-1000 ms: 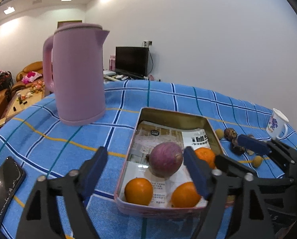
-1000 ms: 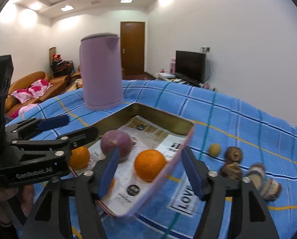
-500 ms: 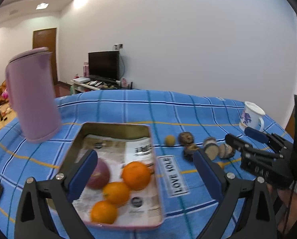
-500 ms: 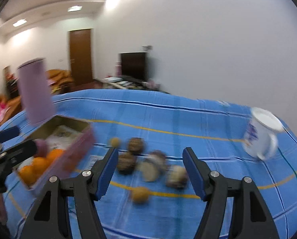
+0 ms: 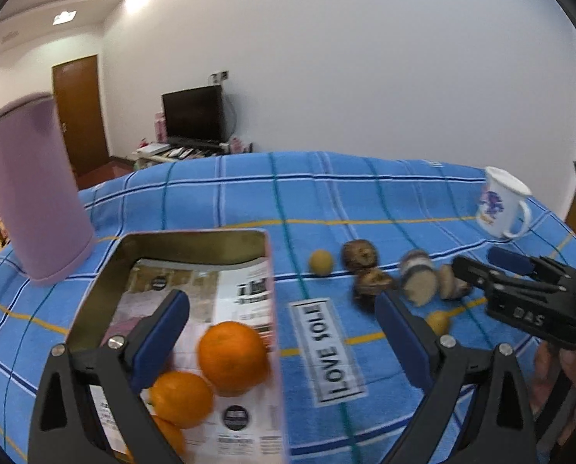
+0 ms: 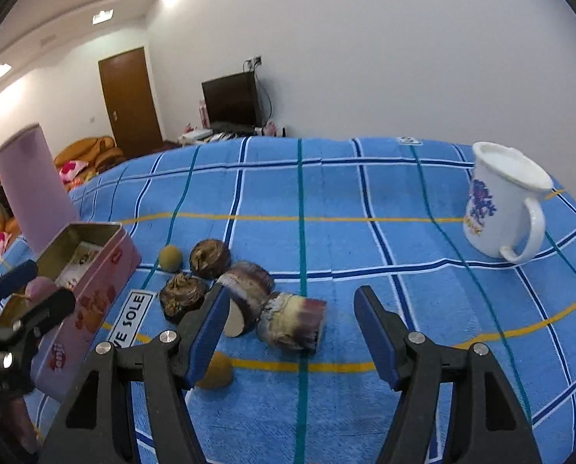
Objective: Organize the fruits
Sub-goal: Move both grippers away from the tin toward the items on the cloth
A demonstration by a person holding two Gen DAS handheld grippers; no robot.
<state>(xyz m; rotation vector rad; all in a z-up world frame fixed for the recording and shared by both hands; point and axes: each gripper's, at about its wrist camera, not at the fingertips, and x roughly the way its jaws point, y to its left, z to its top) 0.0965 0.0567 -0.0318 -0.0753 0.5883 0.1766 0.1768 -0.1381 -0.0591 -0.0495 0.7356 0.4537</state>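
Left wrist view: left gripper with jaws just spread wide, nothing between the pads, hanging over the tin's right rim; oranges inside. Right wrist view: right gripper with jaws apart, empty, above brown fruits mid-surface; mug near the right edge.

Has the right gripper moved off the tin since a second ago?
Yes. The right gripper framed an orange in the tin then; now, fingers open and empty, it sits to the tin's right, over the loose fruit pieces on the cloth.
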